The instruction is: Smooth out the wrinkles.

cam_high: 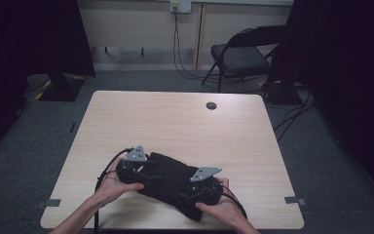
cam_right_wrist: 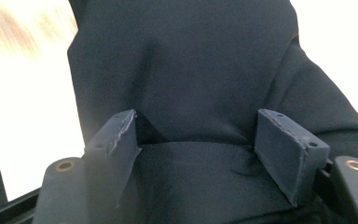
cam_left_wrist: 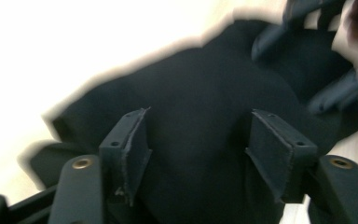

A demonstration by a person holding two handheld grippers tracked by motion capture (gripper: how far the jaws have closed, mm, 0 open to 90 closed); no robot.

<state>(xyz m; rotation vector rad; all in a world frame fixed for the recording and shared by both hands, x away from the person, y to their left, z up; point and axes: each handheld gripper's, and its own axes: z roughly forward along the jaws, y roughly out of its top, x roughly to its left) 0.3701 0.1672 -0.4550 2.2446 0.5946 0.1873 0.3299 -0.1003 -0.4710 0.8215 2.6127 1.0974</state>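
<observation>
**Currently: Both Grippers Released Over the Dark Cloth**

Currently the wooden table carries one black cloth, lying near the person's edge — between the two hands. The left gripper and right gripper each stand with jaws spread; fabric lies between the pads, yet neither pad presses it. This placement likely suits flattening or folding from both ends. No brand, label or writing is legible — on the cloth or elsewhere.
</observation>
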